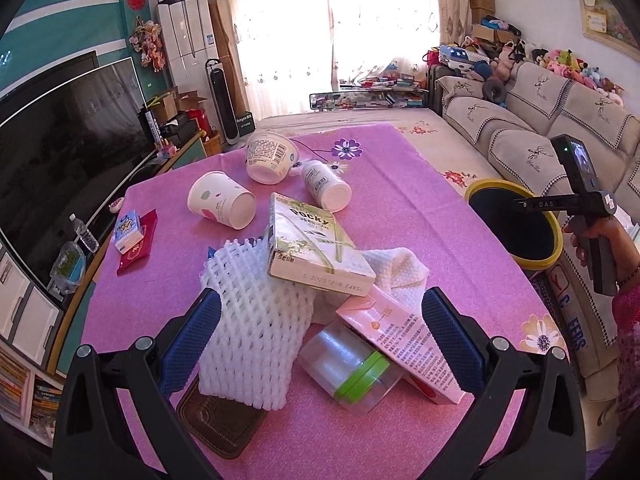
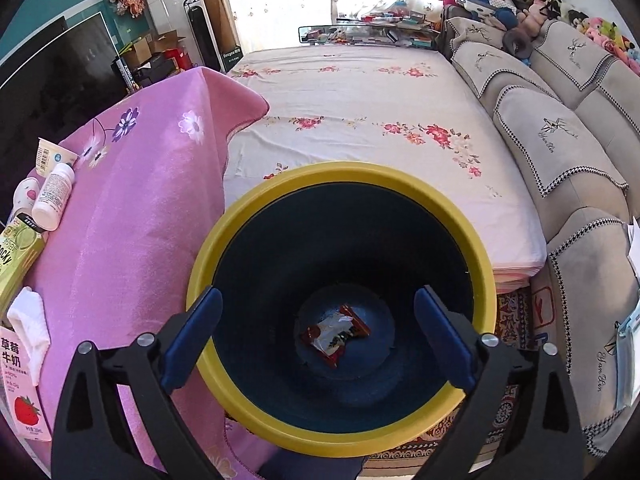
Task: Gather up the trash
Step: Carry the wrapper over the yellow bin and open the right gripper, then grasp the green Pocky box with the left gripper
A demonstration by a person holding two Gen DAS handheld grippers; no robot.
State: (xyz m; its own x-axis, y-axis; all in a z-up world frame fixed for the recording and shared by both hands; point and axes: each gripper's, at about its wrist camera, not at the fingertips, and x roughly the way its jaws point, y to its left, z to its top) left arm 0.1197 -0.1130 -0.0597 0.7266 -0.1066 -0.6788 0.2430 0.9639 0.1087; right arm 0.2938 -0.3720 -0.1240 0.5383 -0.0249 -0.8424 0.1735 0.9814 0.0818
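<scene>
Pink tablecloth (image 1: 420, 208), right gripper (image 2: 318, 336) over bin (image 2: 340, 434) (jaws wide)

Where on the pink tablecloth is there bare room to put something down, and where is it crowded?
The pink tablecloth is bare on its right side, between the Pocky box and the yellow-rimmed bin. A smaller bare patch lies between the paper cup and the red packet. The near centre is crowded: foam net, clear jar, pink carton.

Daylight poured through the curtained window (image 1: 336, 28) at the far end and blew out to white glare in both views, while the foreground stayed evenly bright and sharp, the bin's interior (image 2: 344, 280) lay dark, and fisheye bending with black vignetting warped the edges.
</scene>
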